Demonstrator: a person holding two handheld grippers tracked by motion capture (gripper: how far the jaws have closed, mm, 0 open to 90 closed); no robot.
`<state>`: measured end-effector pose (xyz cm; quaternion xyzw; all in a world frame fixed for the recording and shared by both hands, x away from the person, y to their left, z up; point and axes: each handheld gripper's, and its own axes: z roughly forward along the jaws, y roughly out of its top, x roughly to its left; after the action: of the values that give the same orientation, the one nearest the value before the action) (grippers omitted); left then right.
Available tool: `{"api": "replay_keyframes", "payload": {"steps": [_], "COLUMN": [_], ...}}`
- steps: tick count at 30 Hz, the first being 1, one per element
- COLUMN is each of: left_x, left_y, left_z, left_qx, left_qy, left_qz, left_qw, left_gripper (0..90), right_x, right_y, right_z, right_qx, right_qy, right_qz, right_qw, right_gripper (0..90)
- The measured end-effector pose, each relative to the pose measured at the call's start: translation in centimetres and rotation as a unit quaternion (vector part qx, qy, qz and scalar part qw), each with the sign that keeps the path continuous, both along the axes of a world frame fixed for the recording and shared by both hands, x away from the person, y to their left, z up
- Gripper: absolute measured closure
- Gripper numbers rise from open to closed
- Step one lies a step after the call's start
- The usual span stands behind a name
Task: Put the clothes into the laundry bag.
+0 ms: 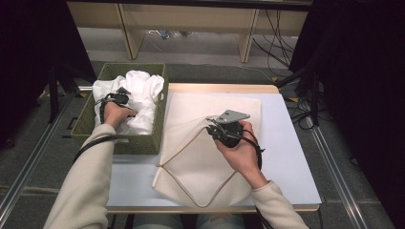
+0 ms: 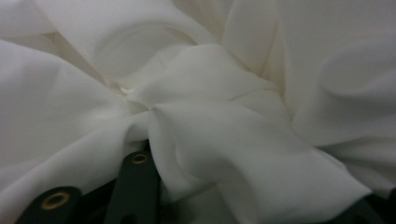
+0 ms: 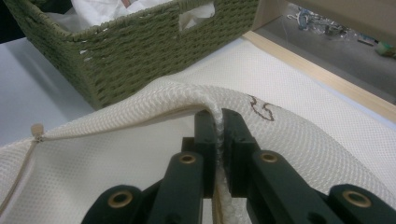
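At a white table (image 1: 291, 157), the right gripper (image 3: 219, 122) is pinching the upper layer of a cream mesh laundry bag (image 1: 210, 157), its jaws closed on the raised edge and lifting it off the tabletop. The left gripper (image 1: 119, 98) is reaching into a green woven basket (image 1: 90, 119) beside the bag, buried in crumpled white cloth (image 2: 205, 116); whether its jaws are gripping the fabric cannot be told.
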<state>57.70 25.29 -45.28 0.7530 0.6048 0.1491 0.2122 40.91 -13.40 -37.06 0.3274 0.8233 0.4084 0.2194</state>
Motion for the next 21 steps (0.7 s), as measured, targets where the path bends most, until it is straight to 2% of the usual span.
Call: {"api": "replay_keyframes", "payload": {"steps": [2,4,5,6,7,8,9,12,15,16,17,18,19,21], "left_x": [-0.1,-0.3,-0.4,-0.7,-1.0,-1.3,-1.5,-2.5,-3.7,-4.0,-4.3,-4.6,-5.0,-5.8], "left_y": [0.0,0.5,0.5,0.7,0.9,1.1,1.2,1.6,1.9,2.0,2.0,1.9,2.0,2.1], "left_z": [0.3,0.7,0.8,1.1,1.9,2.1,2.5,4.0,6.1,6.5,7.1,7.6,8.1,9.1], "left_qx": [-0.003,-0.009,-0.021,-0.027,-0.027,-0.036,-0.042,-0.05,-0.054,-0.056,-0.059,-0.067,-0.067,-0.071], "left_qy": [-0.001,-0.018,-0.036,-0.048,-0.044,-0.059,-0.076,-0.121,-0.177,-0.189,-0.204,-0.224,-0.236,-0.268], "left_qz": [-0.001,-0.01,-0.003,-0.003,-0.001,0.002,0.002,-0.011,-0.015,-0.015,-0.014,-0.007,-0.006,-0.005], "left_qw": [1.0,0.9997,0.9991,0.9985,0.9986,0.9976,0.9962,0.9914,0.9826,0.9803,0.9771,0.9724,0.9694,0.9607], "left_gripper": [66.5,70.0,70.8,71.4,71.8,72.1,72.4,72.9,73.1,73.2,73.2,73.3,73.4,73.5], "right_x": [0.1,0.1,0.2,0.1,0.1,0.1,-0.1,0.0,-0.1,-0.1,-0.2,0.1,0.0,0.0], "right_y": [0.0,-0.1,-0.1,0.0,0.0,0.0,0.0,-0.1,0.0,0.0,0.1,0.0,0.0,0.0], "right_z": [0.0,0.1,0.1,0.1,0.1,0.1,0.2,0.2,0.2,0.2,0.2,0.2,0.2,0.2], "right_qx": [-0.001,-0.001,-0.005,0.001,0.002,0.003,0.009,0.006,0.008,0.006,0.01,0.002,0.003,0.005], "right_qy": [-0.003,-0.004,-0.011,-0.01,-0.012,-0.01,0.006,-0.003,-0.003,-0.003,0.004,-0.011,-0.011,-0.01], "right_qz": [0.006,0.007,0.012,0.005,0.005,0.003,-0.006,-0.004,-0.006,-0.005,-0.008,0.004,0.001,0.003], "right_qw": [1.0,1.0,0.9999,0.9999,0.9999,0.9999,0.9999,1.0,1.0,1.0,0.9999,0.9999,0.9999,0.9999], "right_gripper": [86.2,86.2,86.2,86.2,86.2,86.2,86.2,86.3,86.5,86.5,86.5,86.6,86.6,86.6]}}
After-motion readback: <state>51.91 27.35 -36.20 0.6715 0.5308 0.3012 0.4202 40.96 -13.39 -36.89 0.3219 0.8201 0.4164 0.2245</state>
